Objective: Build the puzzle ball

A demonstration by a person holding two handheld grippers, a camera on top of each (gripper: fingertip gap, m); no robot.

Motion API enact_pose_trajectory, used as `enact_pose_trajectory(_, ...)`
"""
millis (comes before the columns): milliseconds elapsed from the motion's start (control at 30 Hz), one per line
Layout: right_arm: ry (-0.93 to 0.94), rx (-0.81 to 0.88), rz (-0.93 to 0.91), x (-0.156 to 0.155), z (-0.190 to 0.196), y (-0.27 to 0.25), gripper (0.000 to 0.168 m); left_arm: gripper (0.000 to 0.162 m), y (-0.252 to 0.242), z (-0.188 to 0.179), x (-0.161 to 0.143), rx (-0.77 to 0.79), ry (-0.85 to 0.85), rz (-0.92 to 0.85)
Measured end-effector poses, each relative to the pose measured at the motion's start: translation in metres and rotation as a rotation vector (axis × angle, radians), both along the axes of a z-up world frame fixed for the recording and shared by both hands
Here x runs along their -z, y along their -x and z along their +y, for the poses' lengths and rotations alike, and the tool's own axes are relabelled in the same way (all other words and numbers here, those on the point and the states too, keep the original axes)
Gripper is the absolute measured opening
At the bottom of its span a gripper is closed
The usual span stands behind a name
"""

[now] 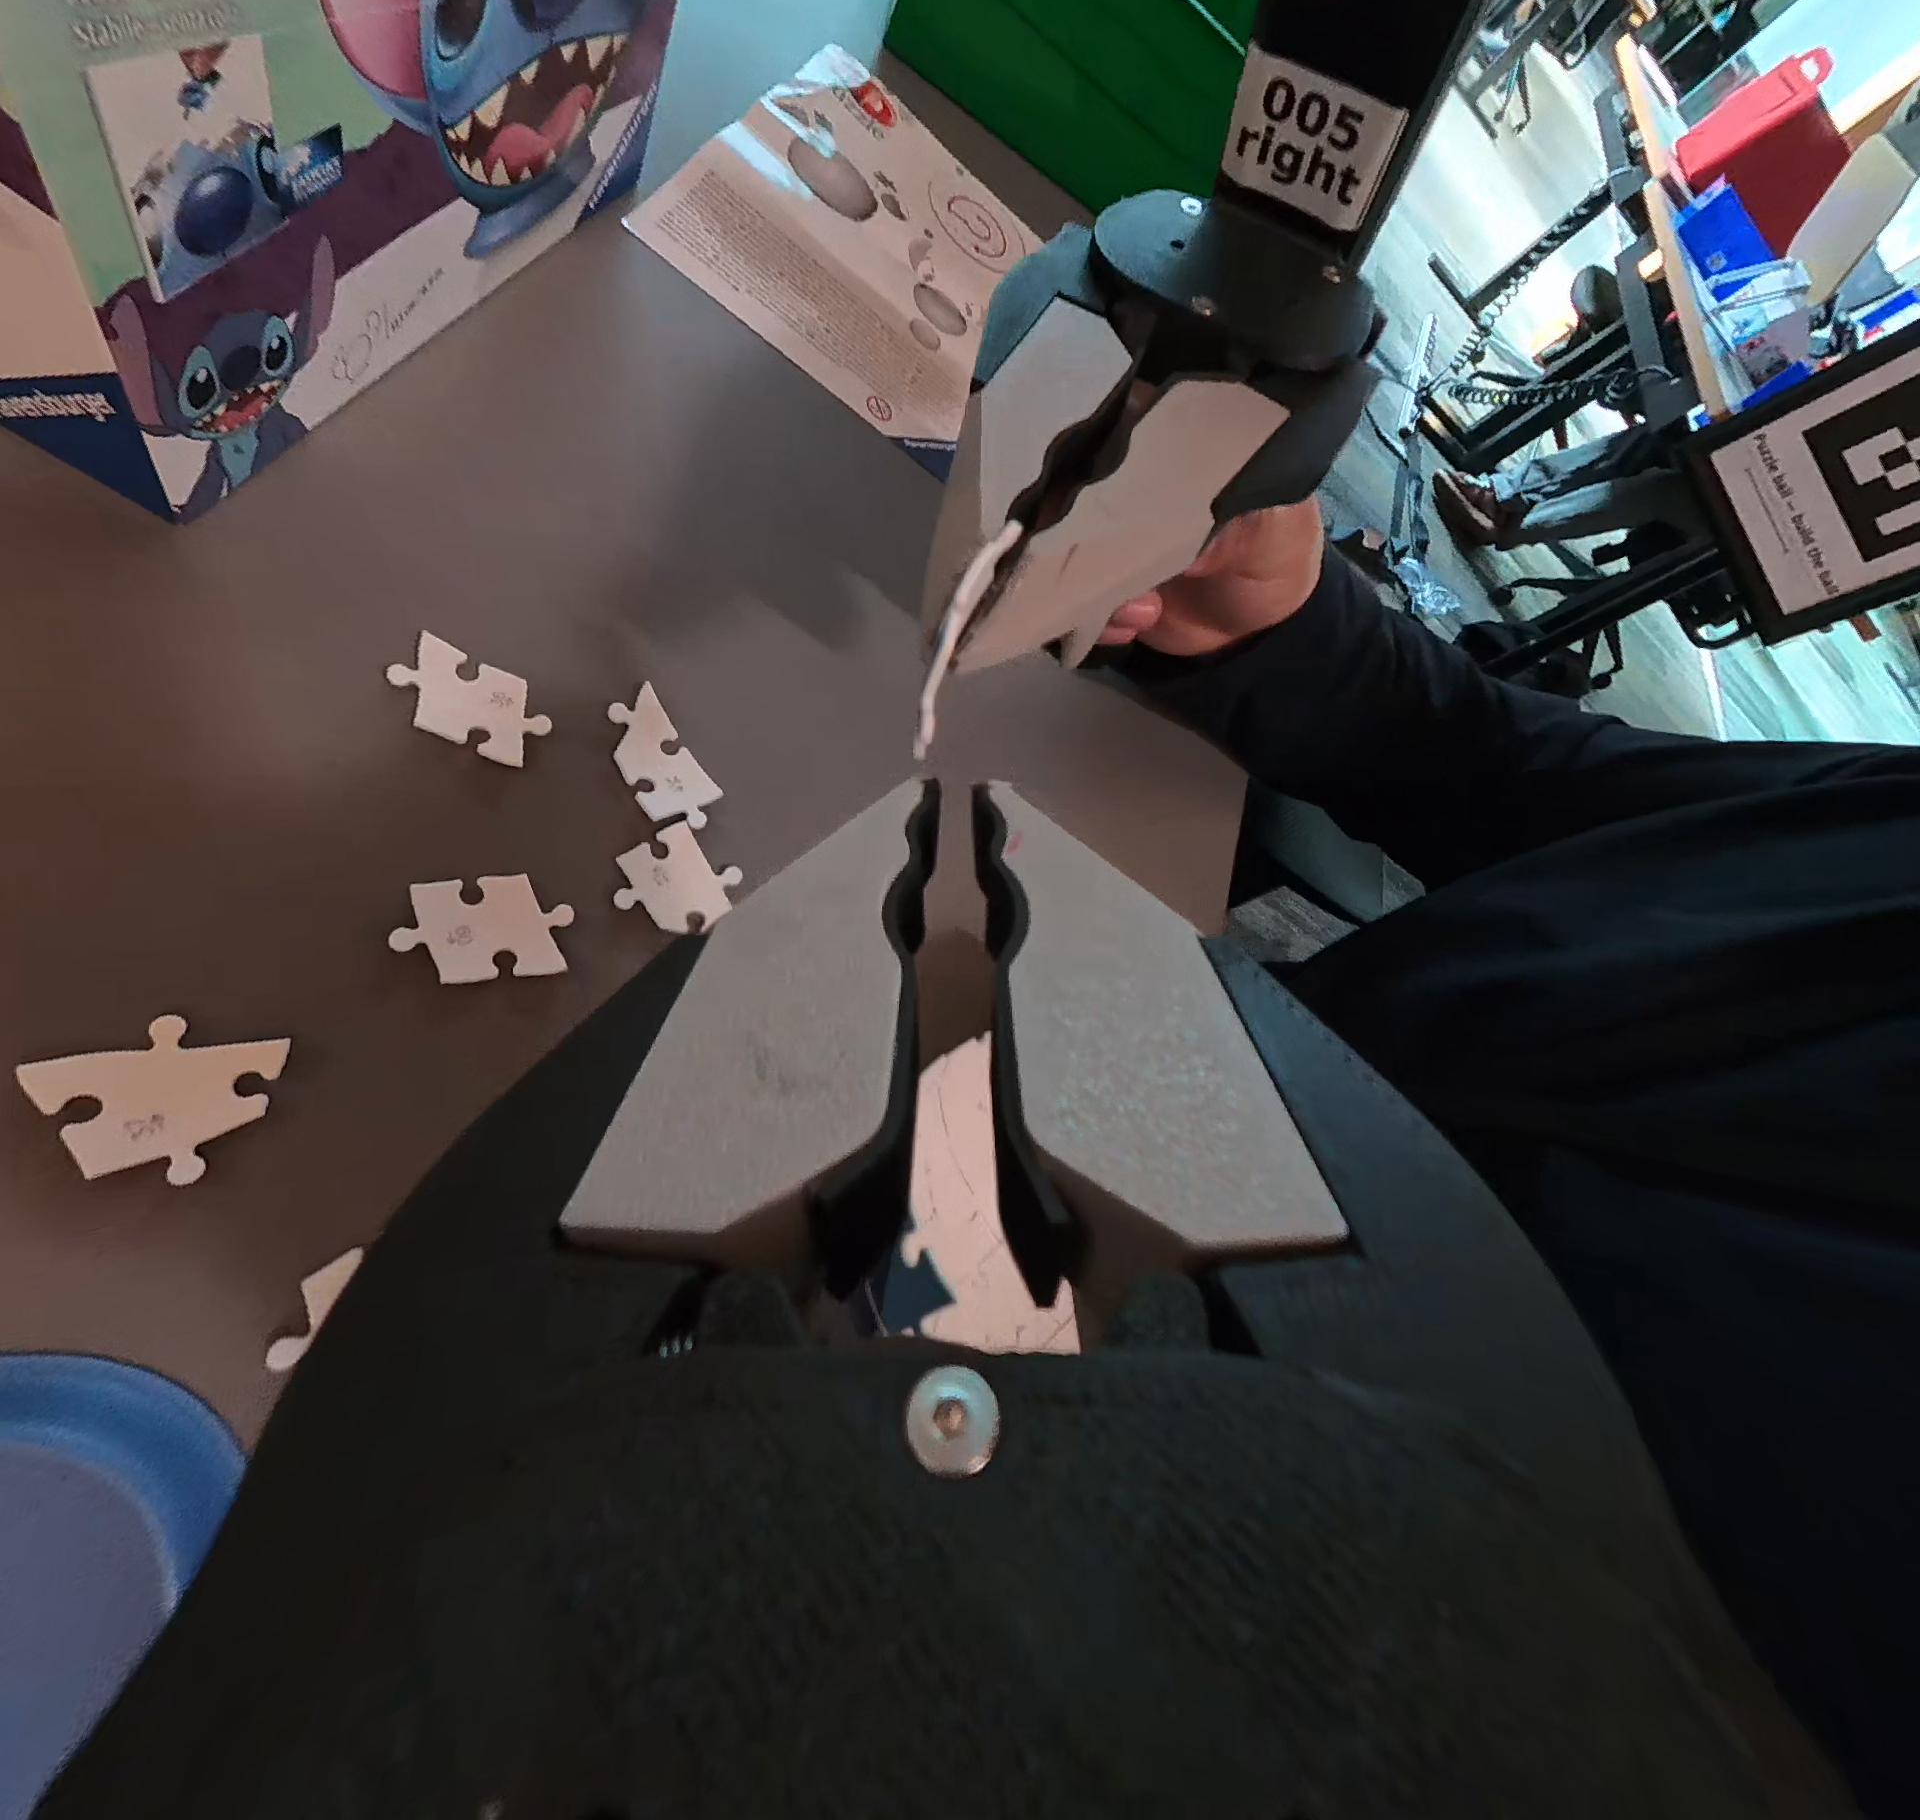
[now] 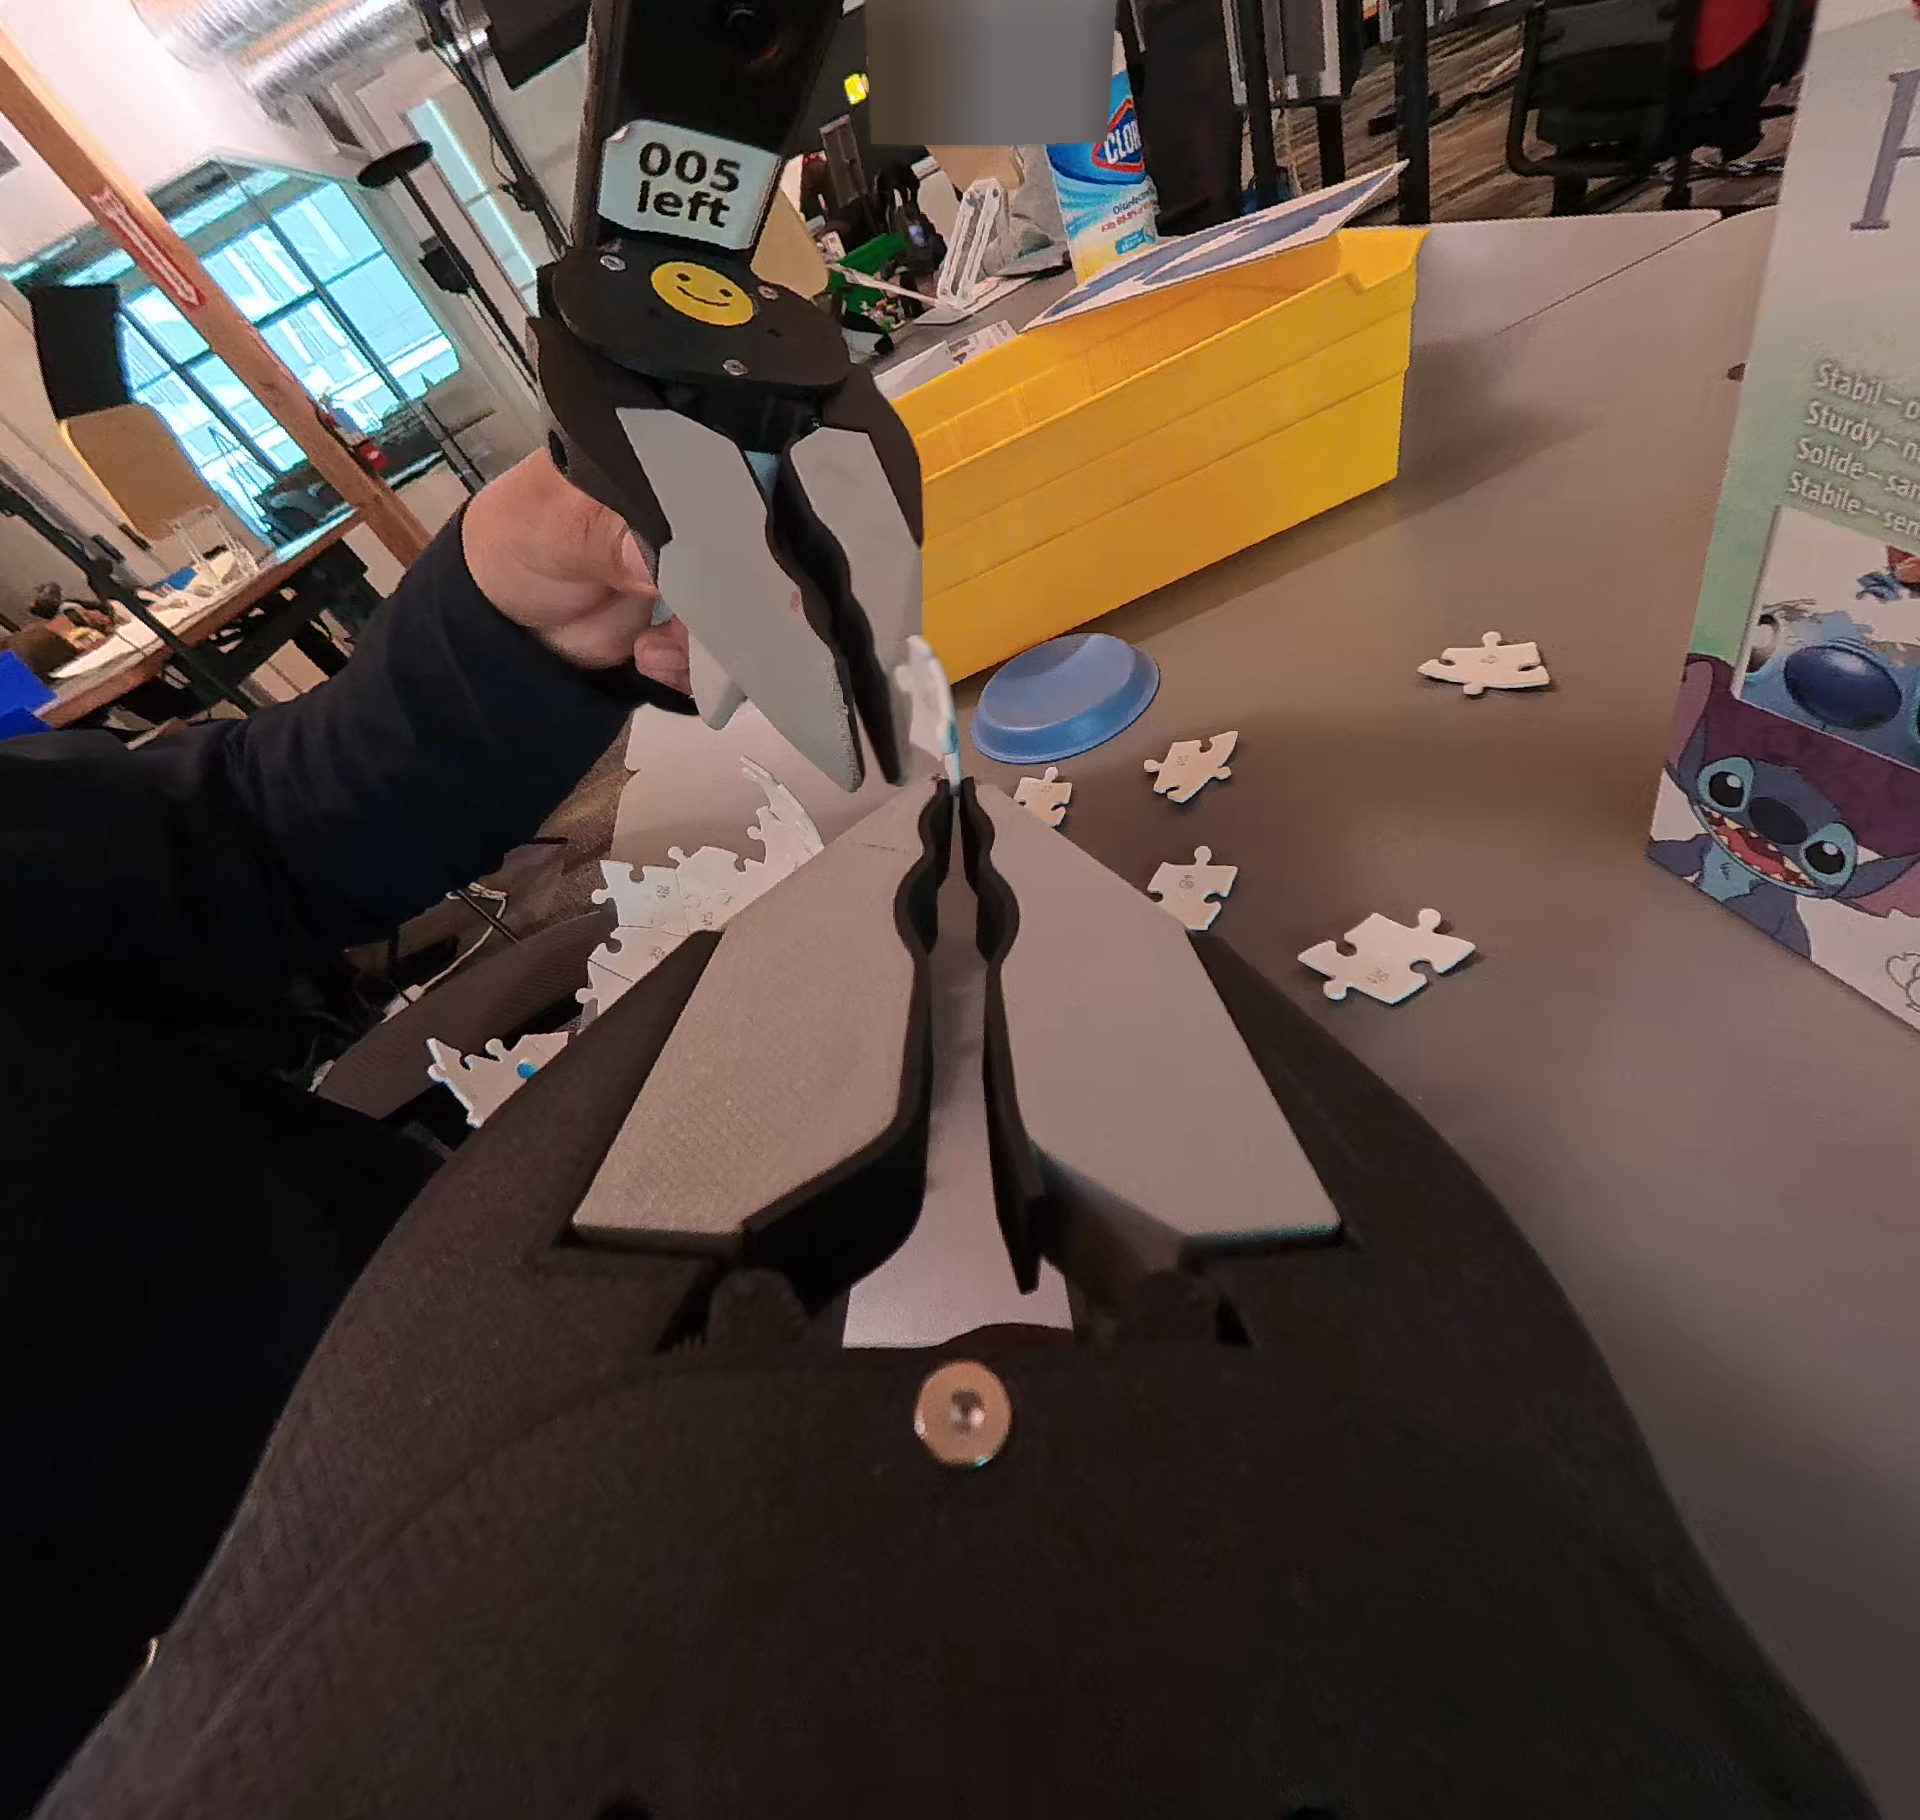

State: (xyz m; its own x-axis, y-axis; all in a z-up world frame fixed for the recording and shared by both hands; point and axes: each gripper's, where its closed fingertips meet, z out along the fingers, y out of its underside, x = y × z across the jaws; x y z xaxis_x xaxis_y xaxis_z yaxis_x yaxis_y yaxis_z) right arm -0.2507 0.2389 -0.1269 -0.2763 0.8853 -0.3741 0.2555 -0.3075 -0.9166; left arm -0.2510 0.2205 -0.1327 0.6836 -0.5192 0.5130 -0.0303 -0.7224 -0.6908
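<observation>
My right gripper is shut on a white puzzle piece that sticks out past its tips. In the left wrist view the right gripper holds that piece edge-on, just above my left gripper. The left jaws stand slightly apart with nothing between them. In the right wrist view the left gripper hangs tips-down beside the held piece. A curved, partly joined shell of white pieces lies at the table edge under both grippers. Several loose white pieces lie face down on the grey table.
The puzzle box stands at the back and also shows in the right wrist view. An instruction sheet lies by a green cabinet. A blue stand sits before a yellow bin. My left and right fingertips are right by each other.
</observation>
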Motion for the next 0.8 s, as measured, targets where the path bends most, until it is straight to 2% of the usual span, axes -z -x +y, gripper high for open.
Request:
enact_pose_trajectory(533,-0.132,-0.019,-0.102,0.021,-0.007,0.002,0.000,0.010,0.013,0.004,0.008,-0.026,-0.026,0.123)
enact_pose_trajectory(800,-0.151,-0.045,-0.137,0.029,-0.012,0.003,0.000,0.008,0.012,0.006,0.006,-0.009,-0.035,0.108)
